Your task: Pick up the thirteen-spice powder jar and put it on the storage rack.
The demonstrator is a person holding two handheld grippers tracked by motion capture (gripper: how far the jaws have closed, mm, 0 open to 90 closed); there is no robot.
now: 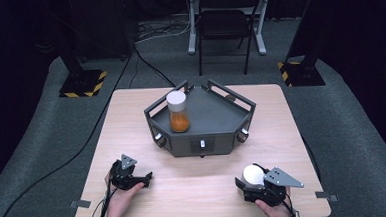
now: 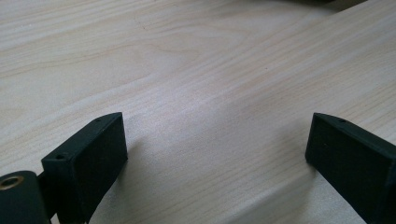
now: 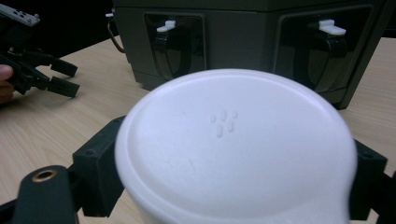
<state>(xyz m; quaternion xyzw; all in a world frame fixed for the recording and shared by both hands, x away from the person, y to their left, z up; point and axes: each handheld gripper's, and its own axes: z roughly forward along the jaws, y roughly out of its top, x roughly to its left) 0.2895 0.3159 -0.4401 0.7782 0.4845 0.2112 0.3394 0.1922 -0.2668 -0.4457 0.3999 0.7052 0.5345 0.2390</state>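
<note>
A white round lid [image 3: 233, 144] sits between the jaws of my right gripper [image 3: 229, 163], which flank it on both sides and touch its rim; what lies under the lid is hidden. In the high view that gripper [image 1: 253, 179] rests low at the table's front right with the lid [image 1: 252, 173] on top. My left gripper [image 1: 143, 180] lies at the front left, jaws wide apart over bare wood [image 2: 217, 140], and it appears farther off in the right gripper view [image 3: 60, 77]. A jar of orange contents with a white cap [image 1: 178, 112] stands upright in the grey tray [image 1: 217, 139].
The grey tray [image 3: 233, 42] has raised rails and small white latches on its front faces. The wooden table [image 1: 200, 188] ends close behind both hands. A chair [image 1: 224, 26] and floor stands are beyond the far edge.
</note>
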